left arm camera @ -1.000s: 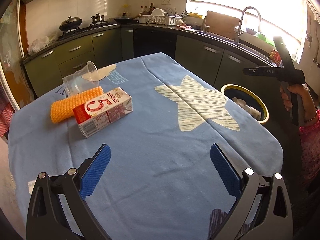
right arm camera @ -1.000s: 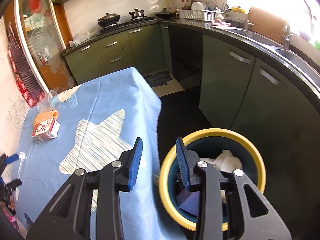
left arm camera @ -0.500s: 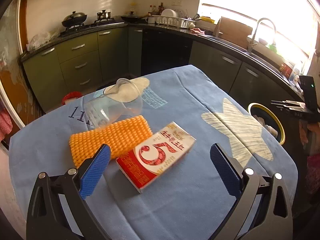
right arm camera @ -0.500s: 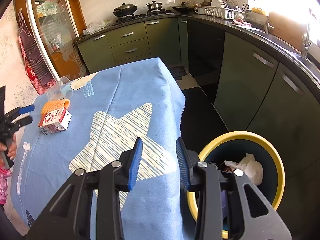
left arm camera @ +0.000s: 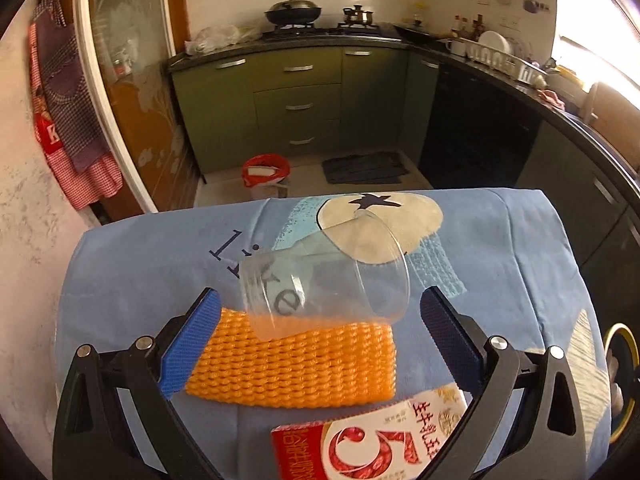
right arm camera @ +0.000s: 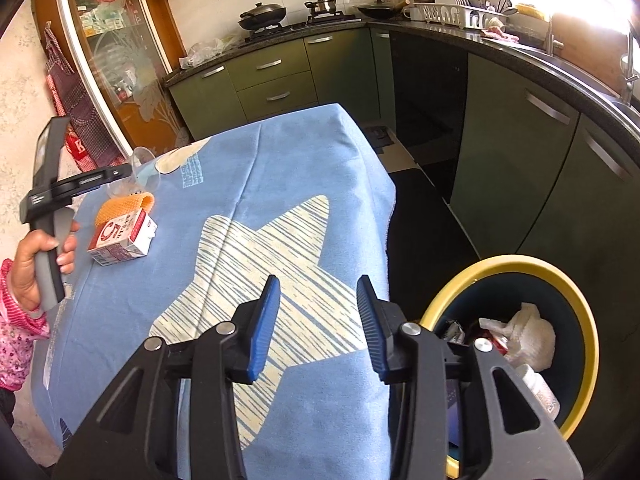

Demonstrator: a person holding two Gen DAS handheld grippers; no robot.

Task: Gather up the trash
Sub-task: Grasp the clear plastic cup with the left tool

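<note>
A clear plastic cup (left arm camera: 324,276) lies on its side on the blue tablecloth (left arm camera: 500,264), its base resting on an orange foam net (left arm camera: 296,364). A red-and-white milk carton (left arm camera: 372,444) lies just in front of the net. My left gripper (left arm camera: 320,300) is open, its pads standing wide on either side of the cup and net without touching them. My right gripper (right arm camera: 319,286) hovers over the cloth's star print (right arm camera: 256,264) with its jaws opening and nothing between them. The yellow-rimmed bin (right arm camera: 516,264) stands to its right and holds crumpled paper (right arm camera: 528,332).
The table's right edge drops to a dark floor beside the bin. Green cabinets (right arm camera: 516,160) and a counter curve around behind. A red bucket (left arm camera: 266,170) and a dark mat (left arm camera: 364,168) lie on the floor past the table's far edge. A hand (right arm camera: 36,256) grips the left tool.
My left gripper has swung left from the star print and closed in on the cup, net and carton. My right gripper has shifted from above the bin to over the table edge, jaws slightly wider.
</note>
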